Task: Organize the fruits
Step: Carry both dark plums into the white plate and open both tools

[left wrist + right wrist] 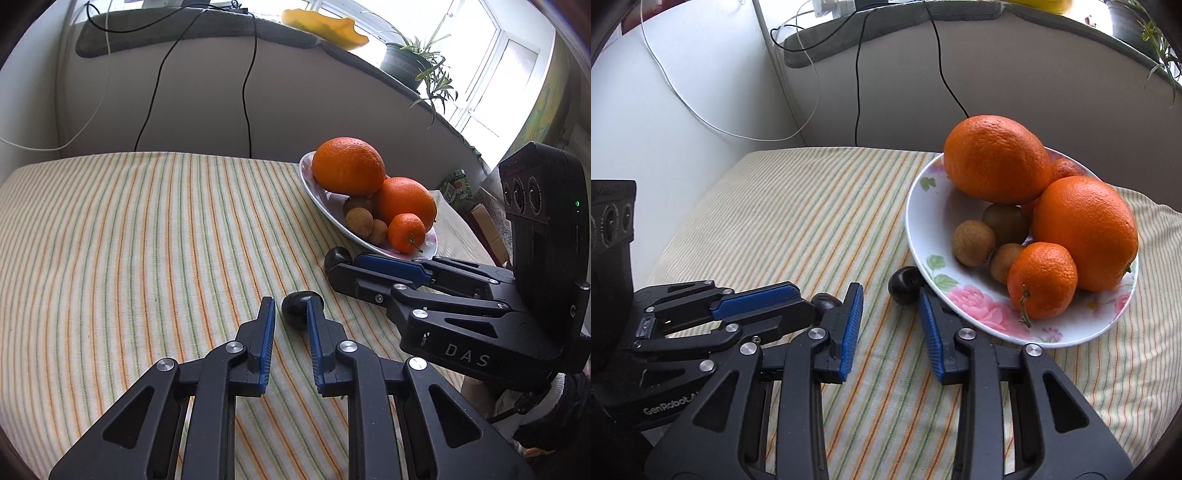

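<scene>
left gripper (290,306) has its jaws pulled in to a narrow gap with nothing i can see between the pads. the nearer dark fruit (301,309) sits right at the tip of its right finger, and i honestly can't tell if it's being touched. right gripper (889,295) has its jaws apart and empty, tips just short of the other dark fruit (905,285), which rests on the striped cloth (147,221) against the rim of the plate (916,206). the plate already holds two oranges (997,158), a mandarin (1041,280) and some kiwis (973,243), so my guess is the two dark ones are all that's left to load. to do it well i'd spread the left jaws wider than the fruit before going in, since the gap looks too tight, and bring the right gripper in from the cloth side so it doesn't wedge under the rim. these round things will probably roll if nudged. the left wrist view shows a potted plant (406,62) on the sill. only the right wrist view shows the plate's flower pattern and the left gripper side-on, with its fruit sticking out past the tips.
</scene>
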The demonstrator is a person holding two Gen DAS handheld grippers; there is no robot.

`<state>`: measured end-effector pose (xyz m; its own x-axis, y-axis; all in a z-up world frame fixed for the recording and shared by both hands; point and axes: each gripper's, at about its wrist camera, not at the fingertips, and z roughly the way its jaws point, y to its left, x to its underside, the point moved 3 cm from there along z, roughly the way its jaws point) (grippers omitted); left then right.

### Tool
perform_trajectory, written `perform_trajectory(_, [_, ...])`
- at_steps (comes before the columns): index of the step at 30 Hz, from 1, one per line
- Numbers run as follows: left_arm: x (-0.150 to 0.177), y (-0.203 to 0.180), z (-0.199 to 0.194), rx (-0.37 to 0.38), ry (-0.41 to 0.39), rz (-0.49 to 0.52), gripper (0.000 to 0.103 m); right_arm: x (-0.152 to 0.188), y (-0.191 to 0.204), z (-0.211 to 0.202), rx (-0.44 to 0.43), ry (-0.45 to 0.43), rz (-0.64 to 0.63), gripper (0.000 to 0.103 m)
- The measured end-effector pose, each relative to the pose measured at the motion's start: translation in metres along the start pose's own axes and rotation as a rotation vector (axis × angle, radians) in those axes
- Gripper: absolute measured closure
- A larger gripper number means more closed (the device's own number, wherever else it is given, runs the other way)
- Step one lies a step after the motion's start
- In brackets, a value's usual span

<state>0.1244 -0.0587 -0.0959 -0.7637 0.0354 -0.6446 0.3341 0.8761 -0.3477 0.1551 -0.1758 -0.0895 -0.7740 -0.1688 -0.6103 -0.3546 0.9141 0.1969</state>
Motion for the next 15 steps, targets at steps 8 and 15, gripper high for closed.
perform_trajectory(8, [0.000,-0.004,-0.005,0.042,-0.011,0.026,0.087,-0.002,-0.003,0.014,0.059,0.033,0.043,0.070])
perform_trajectory(15, [-0.003,-0.009,0.004,0.042,0.018,0.060,0.079,-0.013,-0.005,0.027,0.035,0.040,0.102,0.079])
